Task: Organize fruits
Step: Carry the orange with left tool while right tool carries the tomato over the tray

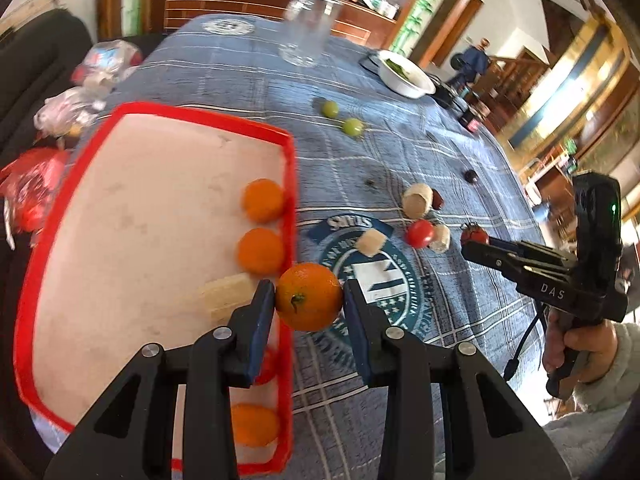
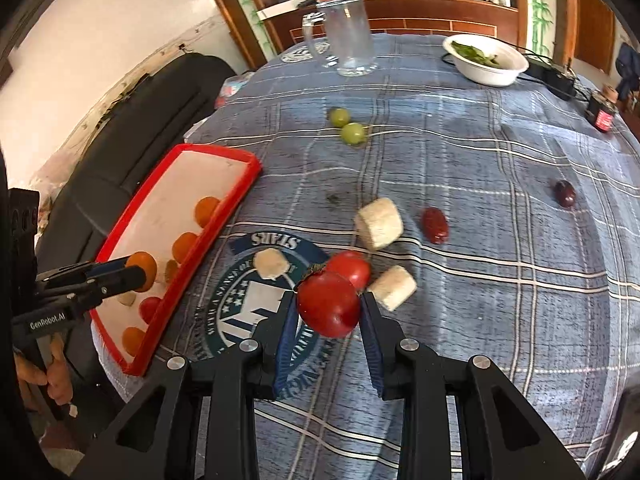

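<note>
My left gripper (image 1: pixel 309 294) is shut on an orange (image 1: pixel 309 296) and holds it over the right rim of the red-edged white tray (image 1: pixel 288 184). The tray holds three oranges (image 1: pixel 263 200), a pale chunk (image 1: pixel 226 294) and a small tomato. My right gripper (image 2: pixel 329 304) is shut on a red tomato (image 2: pixel 329 304) just above the blue plaid cloth. A second tomato (image 2: pixel 350 267) lies right behind it. Pale chunks (image 2: pixel 380 222), two green grapes (image 2: pixel 352 133), a red date (image 2: pixel 435 224) and a dark grape (image 2: pixel 565 194) lie loose on the cloth.
A clear glass mug (image 2: pixel 350 36) and a white bowl of greens (image 2: pixel 486 60) stand at the far side of the table. Black devices and cables (image 2: pixel 552 74) lie at the far right. A dark sofa with plastic bags (image 1: pixel 80 92) borders the table's left edge.
</note>
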{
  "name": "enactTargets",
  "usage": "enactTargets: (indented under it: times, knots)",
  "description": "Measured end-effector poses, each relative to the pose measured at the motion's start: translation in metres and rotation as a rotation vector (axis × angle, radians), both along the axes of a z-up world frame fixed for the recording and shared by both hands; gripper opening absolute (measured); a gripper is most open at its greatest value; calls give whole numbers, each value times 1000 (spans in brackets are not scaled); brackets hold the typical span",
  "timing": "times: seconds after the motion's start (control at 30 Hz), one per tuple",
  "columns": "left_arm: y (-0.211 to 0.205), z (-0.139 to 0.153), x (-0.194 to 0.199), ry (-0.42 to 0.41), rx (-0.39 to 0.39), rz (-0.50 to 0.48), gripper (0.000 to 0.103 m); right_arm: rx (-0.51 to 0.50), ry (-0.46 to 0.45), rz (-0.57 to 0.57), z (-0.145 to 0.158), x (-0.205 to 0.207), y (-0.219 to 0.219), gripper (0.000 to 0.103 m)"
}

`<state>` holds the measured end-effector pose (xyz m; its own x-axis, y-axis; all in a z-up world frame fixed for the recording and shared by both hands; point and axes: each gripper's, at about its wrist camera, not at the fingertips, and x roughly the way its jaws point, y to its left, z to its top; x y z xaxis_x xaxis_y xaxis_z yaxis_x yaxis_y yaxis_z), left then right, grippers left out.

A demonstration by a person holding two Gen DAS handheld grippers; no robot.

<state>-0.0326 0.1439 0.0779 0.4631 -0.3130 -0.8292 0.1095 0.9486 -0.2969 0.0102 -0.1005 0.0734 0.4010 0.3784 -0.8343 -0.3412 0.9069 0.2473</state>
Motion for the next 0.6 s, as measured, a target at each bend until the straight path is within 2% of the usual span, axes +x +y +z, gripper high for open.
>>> enactTargets:
  times: [0.3, 0.6]
  knots:
    - [55, 13, -7, -32, -10, 155, 33, 21, 2, 72, 2, 0, 27, 32]
    - [95, 10, -14, -33, -7, 243, 33, 39, 2, 194, 8, -4, 73, 31]
